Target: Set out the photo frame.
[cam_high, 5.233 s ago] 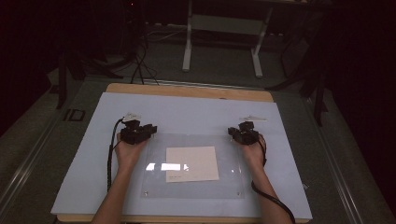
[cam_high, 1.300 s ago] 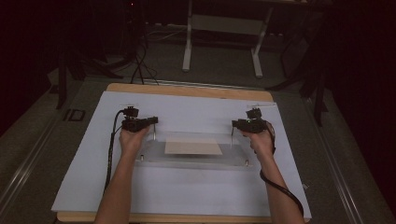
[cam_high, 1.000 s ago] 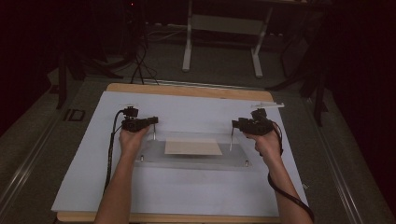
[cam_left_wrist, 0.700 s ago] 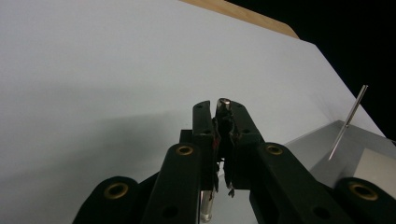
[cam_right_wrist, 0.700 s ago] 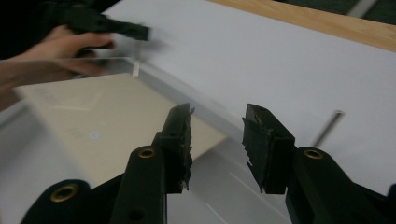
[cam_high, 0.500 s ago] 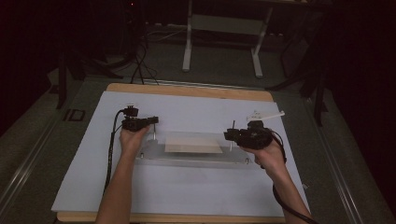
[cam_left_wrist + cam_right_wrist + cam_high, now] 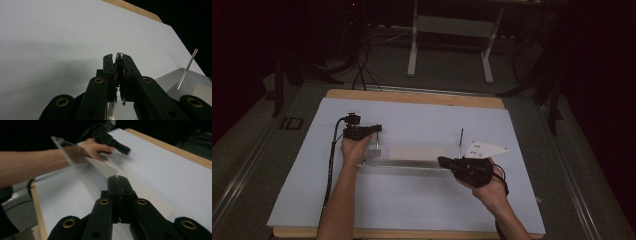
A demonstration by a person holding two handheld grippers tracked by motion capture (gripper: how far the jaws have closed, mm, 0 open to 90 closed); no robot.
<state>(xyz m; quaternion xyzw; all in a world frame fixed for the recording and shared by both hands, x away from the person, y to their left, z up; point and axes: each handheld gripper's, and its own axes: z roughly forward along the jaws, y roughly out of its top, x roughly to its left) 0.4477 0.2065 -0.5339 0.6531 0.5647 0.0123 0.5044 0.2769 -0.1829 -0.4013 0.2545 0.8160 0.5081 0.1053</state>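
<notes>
A clear plastic plate (image 7: 412,162) with a pale sheet (image 7: 422,150) under it lies tilted at mid table. Thin metal pins stand at its left (image 7: 375,142) and right (image 7: 461,136) far corners. My left gripper (image 7: 379,129) is at the left corner; in the left gripper view it (image 7: 119,58) is shut on the left pin (image 7: 120,54), with the right pin (image 7: 187,68) off to the side. My right gripper (image 7: 442,161) points left at the plate's front edge, shut (image 7: 117,178) with nothing seen between the jaws. I cannot tell if it touches the plate (image 7: 75,155).
A white mat (image 7: 422,200) covers the wooden table (image 7: 412,96). The left hand and its gripper (image 7: 110,141) lie across the far side of the right gripper view. Behind the table are a stand's legs (image 7: 449,45) and cables on the floor.
My right gripper has let go of the right pin, swung down toward the front and turned to point left at the plate's front edge. The left gripper has stayed on its pin.
</notes>
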